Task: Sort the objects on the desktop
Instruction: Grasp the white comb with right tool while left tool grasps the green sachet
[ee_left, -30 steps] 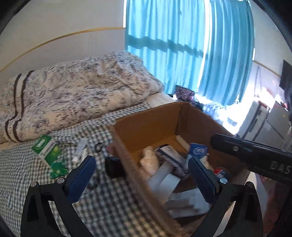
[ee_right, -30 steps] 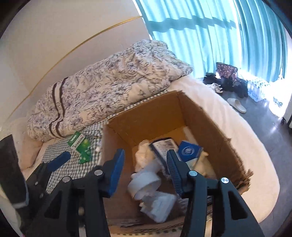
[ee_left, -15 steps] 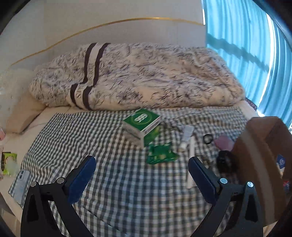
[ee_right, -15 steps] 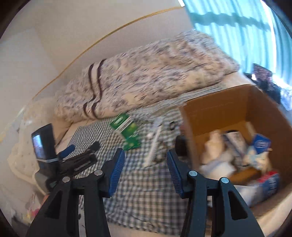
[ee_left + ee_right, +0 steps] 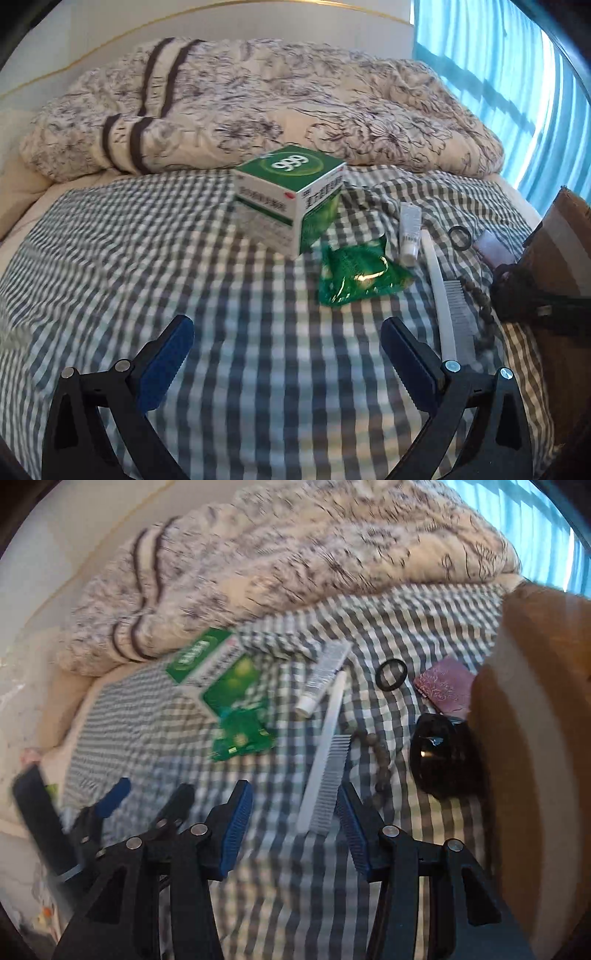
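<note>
- A home bedroom: a bed under a checked sheet point(image 5: 221, 295).
- Rumpled floral duvet point(image 5: 277, 99) at twelve o'clock.
- Blue curtains point(image 5: 517, 74) at two o'clock.

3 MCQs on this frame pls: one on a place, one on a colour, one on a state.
1. The white comb lies:
A. on the checked cloth
B. in the cardboard box
C. on the quilt

2. The medicine box is mainly:
A. red
B. green and white
C. yellow

3. The right gripper is:
A. shut on the comb
B. shut on a tube
C. open

Answers: 1 A, it rests flat on the checks. 2 B, green top over white sides. 3 C, the pads stand apart with nothing between them.
</note>
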### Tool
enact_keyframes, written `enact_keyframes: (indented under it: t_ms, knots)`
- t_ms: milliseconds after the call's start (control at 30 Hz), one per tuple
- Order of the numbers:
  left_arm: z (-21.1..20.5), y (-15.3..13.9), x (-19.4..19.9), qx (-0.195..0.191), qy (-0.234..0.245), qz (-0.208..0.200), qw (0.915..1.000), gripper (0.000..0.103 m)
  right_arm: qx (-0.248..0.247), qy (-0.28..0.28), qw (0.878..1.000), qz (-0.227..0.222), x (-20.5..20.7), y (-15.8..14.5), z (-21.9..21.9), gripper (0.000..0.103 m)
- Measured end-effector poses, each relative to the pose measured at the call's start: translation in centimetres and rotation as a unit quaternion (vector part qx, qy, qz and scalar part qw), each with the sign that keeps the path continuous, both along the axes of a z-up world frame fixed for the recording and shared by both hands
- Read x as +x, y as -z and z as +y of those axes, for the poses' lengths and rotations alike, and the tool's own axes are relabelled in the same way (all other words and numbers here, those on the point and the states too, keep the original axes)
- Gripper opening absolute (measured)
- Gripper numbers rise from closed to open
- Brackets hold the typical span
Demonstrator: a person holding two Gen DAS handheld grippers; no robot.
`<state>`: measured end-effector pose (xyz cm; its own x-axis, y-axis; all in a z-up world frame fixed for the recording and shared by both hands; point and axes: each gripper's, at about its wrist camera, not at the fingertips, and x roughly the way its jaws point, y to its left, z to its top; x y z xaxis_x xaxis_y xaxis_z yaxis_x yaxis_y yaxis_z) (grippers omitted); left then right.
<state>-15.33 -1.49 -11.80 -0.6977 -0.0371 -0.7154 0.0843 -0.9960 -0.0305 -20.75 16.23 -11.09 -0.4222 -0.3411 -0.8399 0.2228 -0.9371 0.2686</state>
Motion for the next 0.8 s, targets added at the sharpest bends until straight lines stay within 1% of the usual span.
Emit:
enact_keyframes:
  t_ms: [100,167,233,300,400,433,467,500,600,667,800]
  knots:
    - [0.5,0.3,-1.5,-0.006,0.023,0.008,0.9997,0.103,0.009,0.008,1.000,-0.018,-2.0,1.9,-0.4,0.048]
    - [1.0,0.6,-2.3,-0.005,0.036,0.005,0.9993,0.103,0.024,0.010,0.999,-0.022,-2.7,2.8,-0.9,0.048]
    - [1.8,1.1,-3.0,-0.022,0.046,0.002,0.9987,0.103,0.031,0.016,0.999,-0.028,-3.4,3.7,-1.0,0.048]
    - [2.3,1.7,-3.3,-0.027,0.057,-0.005,0.9980,0.103,0.041,0.016,0.998,-0.036,-3.7,4.7,-1.2,0.048]
    - [2.5,2.5,-3.5,-0.030,0.059,-0.014,0.9977,0.103,0.051,0.010,0.998,-0.027,-3.7,5.1,-1.4,0.047]
    - [2.6,2.8,-3.7,-0.031,0.058,-0.017,0.9977,0.103,0.059,0.011,0.998,-0.022,-3.6,5.1,-1.4,0.036]
    - [2.6,2.9,-3.8,-0.031,0.058,-0.020,0.9977,0.103,0.066,0.011,0.998,-0.022,-3.7,5.1,-1.4,0.018]
    - [2.6,3.1,-3.9,-0.031,0.057,-0.022,0.9977,0.103,0.064,0.008,0.998,-0.022,-3.7,5.1,-1.2,0.015]
    - [2.7,3.5,-4.2,-0.028,0.058,-0.027,0.9975,0.103,0.044,0.005,0.999,-0.024,-3.4,4.7,-0.4,0.011]
    - [2.8,3.7,-4.5,-0.026,0.060,-0.028,0.9975,0.103,0.047,0.005,0.999,-0.013,-2.9,4.1,-0.1,0.011]
    - [2.8,4.0,-5.5,0.001,0.059,-0.031,0.9977,0.103,0.034,-0.005,0.999,0.008,-1.8,2.4,0.3,0.011]
